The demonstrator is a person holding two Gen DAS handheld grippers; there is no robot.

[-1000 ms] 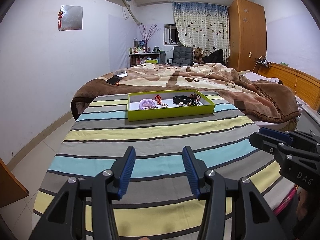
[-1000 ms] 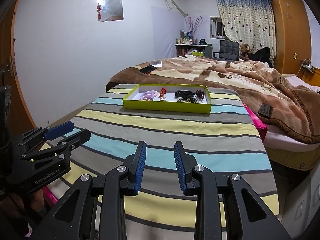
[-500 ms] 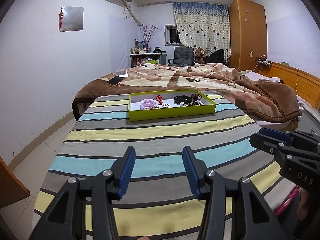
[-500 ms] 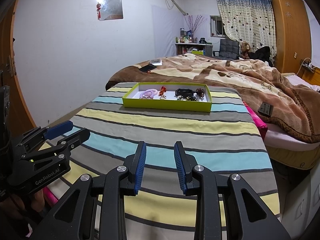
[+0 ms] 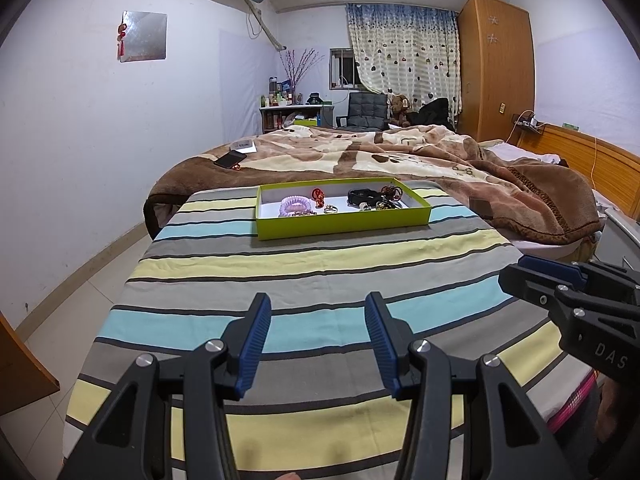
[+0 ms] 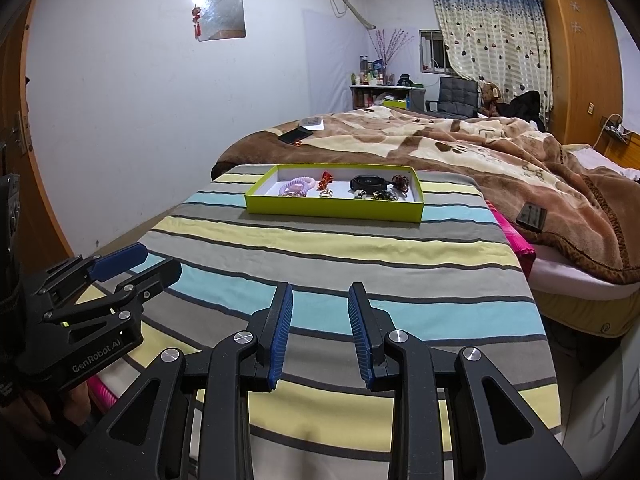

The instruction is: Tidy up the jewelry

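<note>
A lime-green tray point(image 5: 344, 226) point(image 6: 334, 210) lies on the striped cloth at the far end of the table. Inside it are a pink coiled bracelet point(image 5: 295, 204) point(image 6: 296, 187), a red trinket point(image 5: 318, 196) point(image 6: 326, 179), a small ring point(image 5: 330, 209), a black band point(image 5: 362, 196) point(image 6: 365, 182) and a tangle of dark beaded pieces point(image 5: 390, 197) point(image 6: 394, 188). My left gripper point(image 5: 318, 312) hovers open over the near stripes, nothing between its blue pads. My right gripper point(image 6: 320, 300) is also open and empty, well short of the tray. Each gripper shows at the edge of the other's view.
A bed with a brown blanket point(image 5: 460, 168) lies beyond and right of the table. A phone point(image 5: 230, 159) rests on the blanket. A pink cloth point(image 6: 514, 236) hangs off the table's right edge. Floor drops away on the left. A desk, chair and wardrobe stand at the back.
</note>
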